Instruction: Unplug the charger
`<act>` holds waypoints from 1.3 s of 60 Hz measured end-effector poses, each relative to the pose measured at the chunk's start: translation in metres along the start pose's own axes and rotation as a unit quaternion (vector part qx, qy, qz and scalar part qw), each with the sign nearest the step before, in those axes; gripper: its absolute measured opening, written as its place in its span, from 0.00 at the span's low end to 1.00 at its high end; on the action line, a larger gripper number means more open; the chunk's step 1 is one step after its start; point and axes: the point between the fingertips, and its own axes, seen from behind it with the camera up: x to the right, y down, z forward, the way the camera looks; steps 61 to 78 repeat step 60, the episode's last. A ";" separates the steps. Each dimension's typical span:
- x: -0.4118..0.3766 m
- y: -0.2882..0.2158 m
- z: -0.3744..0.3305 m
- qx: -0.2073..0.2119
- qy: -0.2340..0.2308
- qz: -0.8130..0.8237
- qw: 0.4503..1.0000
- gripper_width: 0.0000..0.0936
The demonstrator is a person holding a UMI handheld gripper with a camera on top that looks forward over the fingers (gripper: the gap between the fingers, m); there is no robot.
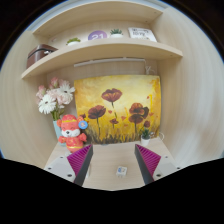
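A small white charger [120,171] sits low on the light wooden surface [112,158], between my two fingers and close to their base. My gripper [113,160] is open, with the magenta pads [80,160] wide apart on either side. There is a clear gap between the charger and each finger. No cable or socket shows clearly.
A painting of red poppies [118,110] leans against the back wall beyond the fingers. An orange plush toy [70,130] and a vase of white flowers [55,100] stand at the left. A shelf [100,48] above holds a pot, bowls and small plants.
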 end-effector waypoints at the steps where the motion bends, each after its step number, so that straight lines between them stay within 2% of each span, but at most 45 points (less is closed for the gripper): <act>1: -0.001 -0.004 -0.008 0.005 0.000 0.000 1.000 0.91; 9: -0.015 -0.002 -0.074 0.016 0.008 -0.001 1.000 0.91; 19: -0.024 0.037 -0.127 -0.005 0.025 -0.020 0.999 0.91; 27: -0.039 0.069 -0.152 -0.029 0.009 -0.025 0.999 0.92; 46: -0.038 0.095 -0.182 -0.042 -0.004 -0.037 0.998 0.91; 78: -0.029 0.102 -0.187 -0.046 -0.002 -0.030 0.999 0.91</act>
